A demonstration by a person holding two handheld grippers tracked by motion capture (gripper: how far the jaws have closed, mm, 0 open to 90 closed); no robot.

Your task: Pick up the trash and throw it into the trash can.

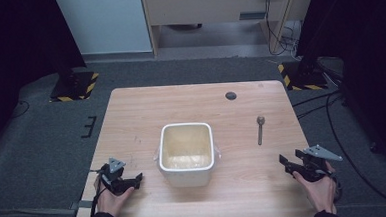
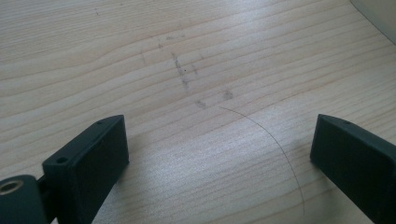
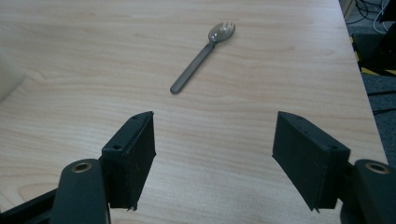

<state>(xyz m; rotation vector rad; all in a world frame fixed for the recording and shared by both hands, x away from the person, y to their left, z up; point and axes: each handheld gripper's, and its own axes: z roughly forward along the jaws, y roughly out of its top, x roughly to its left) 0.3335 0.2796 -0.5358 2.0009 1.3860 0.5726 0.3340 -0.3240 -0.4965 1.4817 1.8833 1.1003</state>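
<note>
A white square container stands near the middle of the wooden table, its top open and its inside pale. A grey spork lies to its right, bowl end pointing away from me; in the right gripper view the spork lies ahead of the jaws. My left gripper rests low at the table's front left, open, with bare wood between its jaws. My right gripper sits at the front right, open and holding nothing.
A small dark round hole is set in the table's far side. Faint pencil marks and a thin hair lie on the wood ahead of the left jaws. The container's corner shows at the upper right there. Cables run on the floor at right.
</note>
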